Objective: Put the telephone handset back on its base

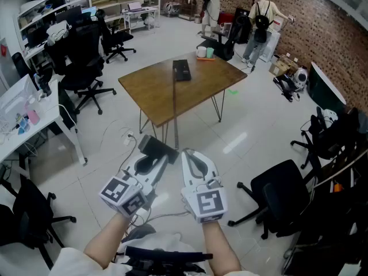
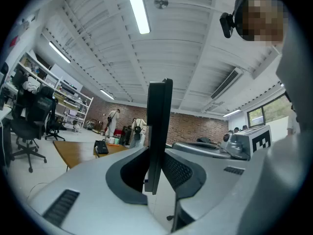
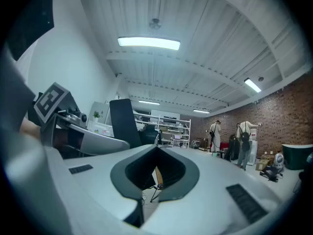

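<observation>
Between the jaws of my left gripper (image 1: 156, 154) (image 2: 156, 155) stands the black handset (image 1: 153, 146) (image 2: 159, 126), a flat dark slab seen edge-on from that gripper's own view, upright and rising well above the jaw tips. The jaws are closed onto it from both sides, only as far apart as the slab is thick. My right gripper (image 1: 190, 157) (image 3: 156, 153) is just beside the left one, to its right. Its jaws are together at the tips and hold nothing (through the hollow behind the tips I see only floor).

Both grippers are held out over the pale tiled floor, well short of the wooden tabletop (image 1: 155, 91). The telephone base (image 1: 181, 70) (image 2: 101, 147), black and oblong, lies near the tabletop's far edge, well apart from the handset. Two cups (image 1: 205, 52) stand close together at the far corner, right of the base. A thin dark line runs from the base toward my grippers in the head view; I cannot tell what it is.

Black office chairs (image 1: 86, 68) stand to the left of the table, and two people (image 1: 261, 16) stand at the brick wall beyond it.
</observation>
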A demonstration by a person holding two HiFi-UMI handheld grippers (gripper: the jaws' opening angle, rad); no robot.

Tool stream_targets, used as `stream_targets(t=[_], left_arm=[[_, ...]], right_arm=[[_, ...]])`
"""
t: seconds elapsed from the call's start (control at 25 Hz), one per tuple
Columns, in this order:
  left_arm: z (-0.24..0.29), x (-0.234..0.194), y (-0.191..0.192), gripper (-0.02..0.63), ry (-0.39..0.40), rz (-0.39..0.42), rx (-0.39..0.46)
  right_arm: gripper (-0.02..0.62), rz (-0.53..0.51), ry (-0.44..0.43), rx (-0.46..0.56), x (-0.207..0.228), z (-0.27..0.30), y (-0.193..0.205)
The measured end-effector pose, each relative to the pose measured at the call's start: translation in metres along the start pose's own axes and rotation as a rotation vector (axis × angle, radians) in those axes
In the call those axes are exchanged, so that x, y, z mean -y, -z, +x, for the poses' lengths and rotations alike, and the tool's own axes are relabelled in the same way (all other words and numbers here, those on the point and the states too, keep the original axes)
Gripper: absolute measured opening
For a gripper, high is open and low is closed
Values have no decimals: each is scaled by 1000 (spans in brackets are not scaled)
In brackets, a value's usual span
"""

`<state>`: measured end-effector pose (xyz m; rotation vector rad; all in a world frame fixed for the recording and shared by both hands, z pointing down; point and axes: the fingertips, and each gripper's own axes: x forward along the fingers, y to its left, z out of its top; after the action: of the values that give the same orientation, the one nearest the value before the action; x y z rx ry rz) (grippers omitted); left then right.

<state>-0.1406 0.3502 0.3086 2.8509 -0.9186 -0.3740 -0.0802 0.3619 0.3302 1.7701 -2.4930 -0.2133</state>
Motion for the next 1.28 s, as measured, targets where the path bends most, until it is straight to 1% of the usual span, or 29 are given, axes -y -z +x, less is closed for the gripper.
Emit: stream_targets(t=[0.2,0.28,0.4,0.56,0.76,0.96,1.12,1.28], left_arm=[[4,9,13,75,15,-17,-35],[9,10,16,75,14,-12,-42],[17,7,17,75,12,-9,-39],[30,-4,23,75,11,-19,-40],[54,-27,33,75,11,-30,-46],[87,-59,43,74,1,-48,-54],[120,-85,52,75,-1,-59,-63],[151,-110,57,75,7,-72,-81]], right_arm=[[2,24,11,12,11,-8,1],[2,18,10,9,18,-9,4],[2,15,13,5,27,-7,7],[2,49,13,6,36,3,14],[2,18,-9,-13,48,31,26],[2,-10,-23,-32,68,67,35],[2,-8,-31,-55,92,102,47],[2,6,-20,-70,112,138,54]])
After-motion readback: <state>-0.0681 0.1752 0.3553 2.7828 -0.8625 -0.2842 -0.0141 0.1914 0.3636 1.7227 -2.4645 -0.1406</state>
